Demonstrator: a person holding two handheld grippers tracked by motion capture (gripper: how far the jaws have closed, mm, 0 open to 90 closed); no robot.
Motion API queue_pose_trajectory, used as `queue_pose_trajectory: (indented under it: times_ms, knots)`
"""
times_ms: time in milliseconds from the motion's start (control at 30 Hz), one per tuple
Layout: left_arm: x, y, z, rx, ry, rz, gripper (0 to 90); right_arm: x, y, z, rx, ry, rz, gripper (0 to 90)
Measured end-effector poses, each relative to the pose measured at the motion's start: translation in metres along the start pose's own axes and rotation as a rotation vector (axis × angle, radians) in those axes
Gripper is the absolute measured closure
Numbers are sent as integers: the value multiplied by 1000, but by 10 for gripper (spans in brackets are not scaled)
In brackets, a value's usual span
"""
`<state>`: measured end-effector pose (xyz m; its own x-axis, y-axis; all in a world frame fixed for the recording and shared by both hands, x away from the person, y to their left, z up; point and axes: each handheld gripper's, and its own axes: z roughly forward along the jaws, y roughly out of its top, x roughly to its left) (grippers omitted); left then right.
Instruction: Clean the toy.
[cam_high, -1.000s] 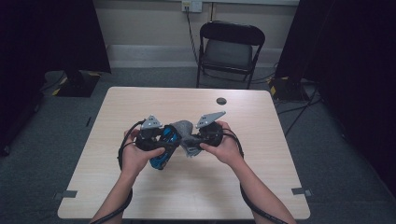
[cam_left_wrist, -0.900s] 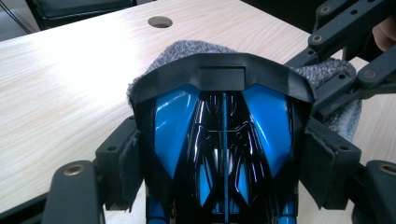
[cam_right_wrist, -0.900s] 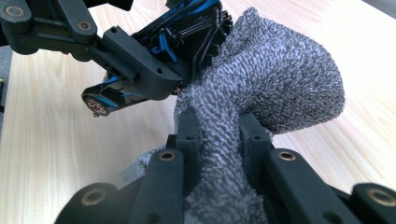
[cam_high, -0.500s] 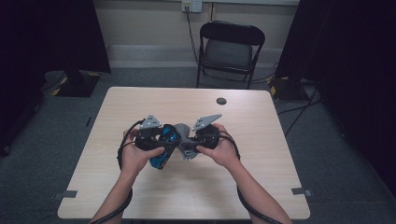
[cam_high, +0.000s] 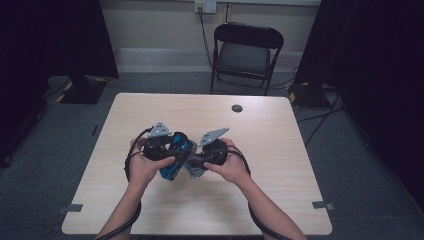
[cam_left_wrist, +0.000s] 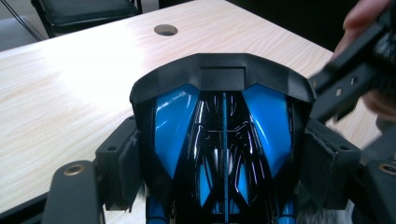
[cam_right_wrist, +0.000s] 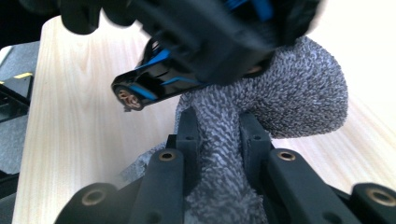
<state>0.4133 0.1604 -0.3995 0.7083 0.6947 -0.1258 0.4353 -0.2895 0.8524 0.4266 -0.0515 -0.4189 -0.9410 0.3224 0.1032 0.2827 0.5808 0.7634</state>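
Right gripper (cam_high: 200, 162) w/ its grey cloth (cam_right_wrist: 289, 93) has slid closer to the blue toy car (cam_left_wrist: 223, 140) since before. Its fingers are pinched nearly shut on the cloth. Left gripper (cam_high: 167, 159) fingers are wide, squeezing the car's sides, held just above the bench (cam_high: 280, 150) middle. Rub too hard & the car could slip out. Lots of free room all round; edges far, chair (cam_high: 247, 55) beyond.
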Motion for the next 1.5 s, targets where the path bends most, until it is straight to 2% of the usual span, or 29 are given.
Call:
queue_pose_trajectory:
  times_ms: [1000,1133,1500]
  knots:
    - [4,2,-7,-30,14,-23,255,30,-10,48,26,121,-36,749]
    - [6,2,-8,-35,19,-28,255,33,-11,51,28,126,-43,748]
    - [11,1,-13,-56,33,-49,255,40,-14,54,79,150,-92,748]
